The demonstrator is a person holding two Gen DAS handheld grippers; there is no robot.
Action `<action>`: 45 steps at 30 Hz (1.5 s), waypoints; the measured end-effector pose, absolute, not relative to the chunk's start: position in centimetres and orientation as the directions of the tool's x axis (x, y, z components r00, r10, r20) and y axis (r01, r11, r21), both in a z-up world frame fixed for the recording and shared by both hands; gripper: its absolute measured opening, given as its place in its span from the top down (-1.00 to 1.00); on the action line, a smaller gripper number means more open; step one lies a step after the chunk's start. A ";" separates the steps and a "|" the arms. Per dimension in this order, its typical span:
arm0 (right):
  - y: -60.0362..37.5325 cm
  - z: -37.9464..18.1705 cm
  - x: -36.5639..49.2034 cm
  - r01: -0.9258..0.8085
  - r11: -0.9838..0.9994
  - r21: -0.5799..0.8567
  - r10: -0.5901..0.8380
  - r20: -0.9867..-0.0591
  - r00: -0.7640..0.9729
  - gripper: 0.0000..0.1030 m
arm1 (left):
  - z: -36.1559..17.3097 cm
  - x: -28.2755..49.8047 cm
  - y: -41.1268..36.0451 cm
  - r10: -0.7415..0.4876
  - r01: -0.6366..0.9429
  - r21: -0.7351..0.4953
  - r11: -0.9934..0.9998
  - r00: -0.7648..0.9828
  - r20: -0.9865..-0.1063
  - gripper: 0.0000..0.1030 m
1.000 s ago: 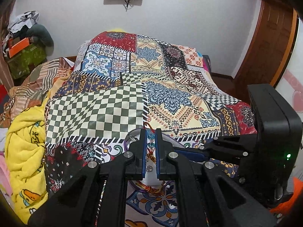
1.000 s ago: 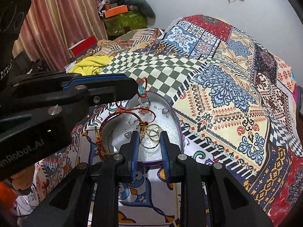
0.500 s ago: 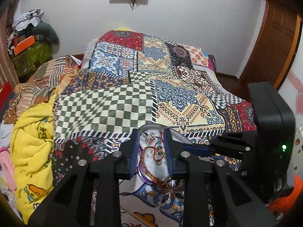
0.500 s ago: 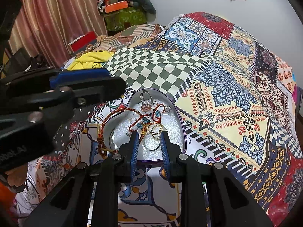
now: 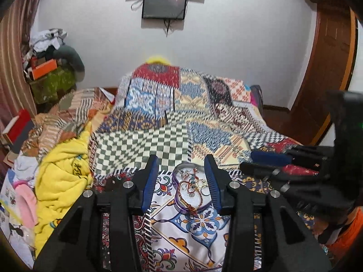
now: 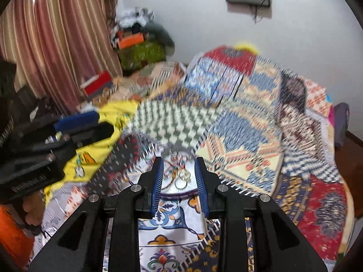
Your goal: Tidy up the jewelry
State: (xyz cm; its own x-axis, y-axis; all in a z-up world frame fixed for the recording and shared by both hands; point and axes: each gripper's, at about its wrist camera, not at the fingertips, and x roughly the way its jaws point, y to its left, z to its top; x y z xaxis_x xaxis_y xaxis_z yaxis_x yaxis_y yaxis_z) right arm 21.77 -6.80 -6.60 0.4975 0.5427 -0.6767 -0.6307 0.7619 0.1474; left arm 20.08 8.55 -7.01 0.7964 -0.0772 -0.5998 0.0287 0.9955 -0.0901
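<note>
I hold both tools above the bed (image 5: 145, 145), near its front edge, and neither one carries anything. My left hand-held gripper (image 5: 180, 182) is released, its blue pads spread wide with only air between them. My right hand-held gripper (image 6: 178, 179) is also released, with a narrower gap, and nothing is pinched there either.

The jewelry sits in a small purple-rimmed tray (image 5: 175, 200) lying on the patchwork bedspread (image 6: 240, 136), framed between the fingers of both tools but well below them. Inside it I can make out a reddish beaded cord (image 5: 185, 184) looped over the tray's near rim, a few gold rings (image 6: 182, 179) overlapping each other, and some smaller silvery pieces at the far end that are too blurred to name.

As I judge it, the gathering part looks mostly done: I see no loose piece on the bedspread around the tray. What remains is tidying inside it, since the cord trails over the rim and is tangled with the rings. The right view is smeared, so finer detail is uncertain.
</note>
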 end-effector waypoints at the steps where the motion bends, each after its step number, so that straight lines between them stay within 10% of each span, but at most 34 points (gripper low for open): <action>1: -7.4 -5.3 20.9 -0.624 0.768 0.142 0.548 -0.652 0.525 0.50 | -6.4 19.5 8.4 -0.071 0.027 -0.083 0.996 0.804 -0.591 0.21; 14: -12.0 6.2 7.8 -0.575 0.817 0.051 0.562 -0.295 0.773 0.48 | 3.6 5.9 4.3 -0.004 0.007 0.013 1.000 0.963 -0.268 -0.12; 19: -13.0 7.1 4.4 -0.524 0.851 0.034 0.520 -0.192 0.832 -0.19 | 4.7 1.8 3.4 0.039 -0.036 0.017 0.999 0.985 -0.168 -0.36; 29: -13.3 6.4 2.2 -0.415 0.910 0.030 0.415 -0.136 0.900 -1.00 | 4.3 -1.5 1.6 0.113 -0.109 0.046 0.993 0.990 -0.085 -0.99; 45: -14.3 5.7 0.7 -0.381 0.924 0.030 0.381 -0.148 0.913 -1.00 | 4.0 -2.6 1.8 0.133 -0.132 0.015 0.991 0.985 -0.110 -0.99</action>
State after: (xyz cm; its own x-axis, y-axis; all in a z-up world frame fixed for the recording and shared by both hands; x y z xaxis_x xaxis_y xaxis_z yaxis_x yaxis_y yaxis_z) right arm 0.66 -14.31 5.67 0.9127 0.3808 -0.1480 -0.3807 0.9242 0.0299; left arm -2.57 1.79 4.02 0.9850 0.1327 -0.1099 -0.1318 0.9912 0.0150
